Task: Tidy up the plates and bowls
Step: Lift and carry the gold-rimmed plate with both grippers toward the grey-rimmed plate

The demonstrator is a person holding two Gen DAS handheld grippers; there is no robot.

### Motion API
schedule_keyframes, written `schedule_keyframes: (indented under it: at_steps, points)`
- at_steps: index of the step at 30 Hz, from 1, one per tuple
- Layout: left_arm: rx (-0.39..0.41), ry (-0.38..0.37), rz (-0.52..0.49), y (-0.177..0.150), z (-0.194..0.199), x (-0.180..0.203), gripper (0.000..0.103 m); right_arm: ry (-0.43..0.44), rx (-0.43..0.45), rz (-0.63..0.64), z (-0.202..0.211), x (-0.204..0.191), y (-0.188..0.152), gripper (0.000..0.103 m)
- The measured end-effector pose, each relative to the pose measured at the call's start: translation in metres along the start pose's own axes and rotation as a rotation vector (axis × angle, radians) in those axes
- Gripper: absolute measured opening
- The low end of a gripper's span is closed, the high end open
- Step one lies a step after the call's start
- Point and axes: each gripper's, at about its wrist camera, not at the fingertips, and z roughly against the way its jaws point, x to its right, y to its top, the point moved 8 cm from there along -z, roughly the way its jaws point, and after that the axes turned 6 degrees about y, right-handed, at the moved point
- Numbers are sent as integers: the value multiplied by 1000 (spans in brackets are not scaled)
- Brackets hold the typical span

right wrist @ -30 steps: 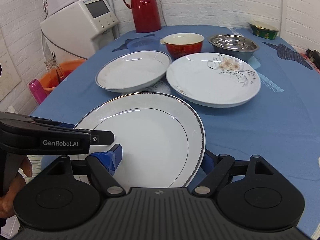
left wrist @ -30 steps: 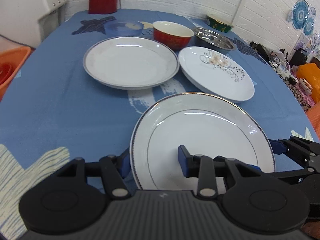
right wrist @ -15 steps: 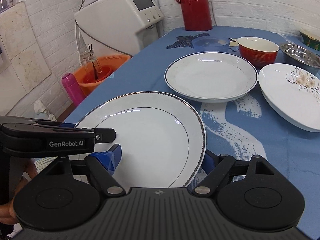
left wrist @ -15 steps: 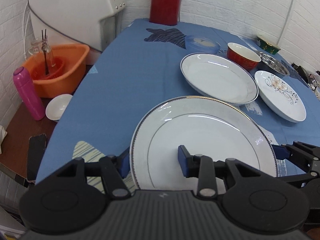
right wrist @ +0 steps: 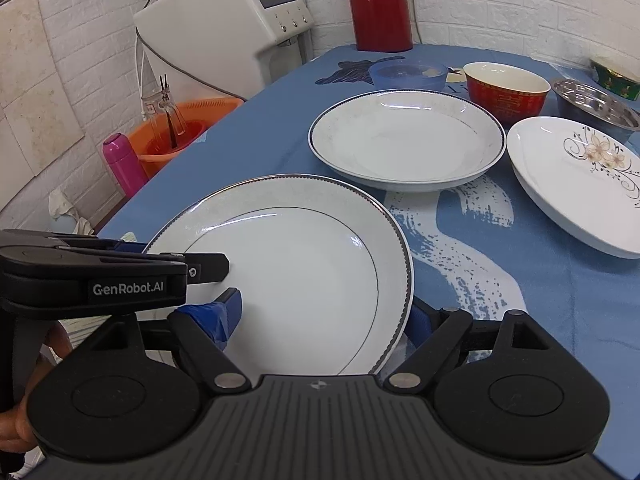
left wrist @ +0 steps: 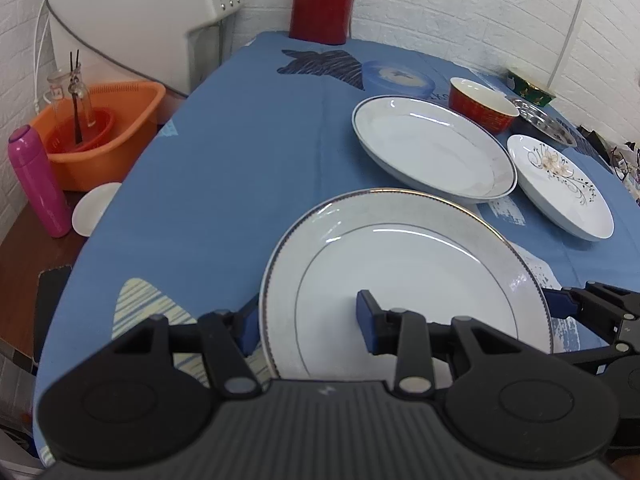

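Note:
A large white plate with a thin dark rim line (left wrist: 404,284) (right wrist: 304,272) is held between both grippers over the near left part of the blue table. My left gripper (left wrist: 308,318) is shut on its left rim, one pad on top and one beneath. My right gripper (right wrist: 324,312) is shut on the right rim. Farther back lie a deep white plate (left wrist: 432,148) (right wrist: 406,140) and a floral plate (left wrist: 560,184) (right wrist: 580,180). Behind them stand a red bowl (left wrist: 480,104) (right wrist: 506,88), a steel bowl (right wrist: 596,106) and a green bowl (right wrist: 616,76).
A blue lidded tub (right wrist: 408,72) and a red thermos (right wrist: 380,4) stand at the table's far end. Left of the table edge are a white appliance (right wrist: 224,28), an orange basin (left wrist: 100,132), a pink bottle (left wrist: 38,184) and a small white dish (left wrist: 94,208).
Both grippers have carried the plate to the left, toward the table's left edge. The other dishes now sit farther right and back in both views. Both grips are unchanged.

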Motion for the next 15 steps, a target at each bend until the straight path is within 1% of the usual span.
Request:
schedule_keyframes:
  at_steps: [1, 2, 3, 4, 6, 8, 10, 12, 15]
  points:
    - [-1, -2, 4, 0, 0, 1, 43, 3, 0, 1, 0, 0, 0, 70]
    - [-5, -5, 5, 0, -1, 2, 44, 0, -1, 3, 0, 1, 0, 69]
    - [-3, 5, 7, 1, -1, 2, 49, 2, -2, 5, 1, 1, 1, 69]
    - [6, 16, 6, 2, 0, 1, 55, 7, -2, -1, 2, 2, 1, 69]
    - [33, 15, -4, 6, 6, 4, 62, 15, 12, -21, 9, 4, 2, 69]
    - [53, 24, -16, 9, 12, 7, 63, 1, 45, -31, 18, 8, 4, 70]
    - [66, 24, -18, 12, 16, 9, 67, -22, 78, -37, 29, 12, 5, 70]
    - [73, 27, -22, 13, 20, 10, 67, -39, 109, -55, 39, 17, 4, 70]
    - [79, 22, -27, 12, 26, 11, 67, -50, 128, -99, 51, 28, -2, 70]
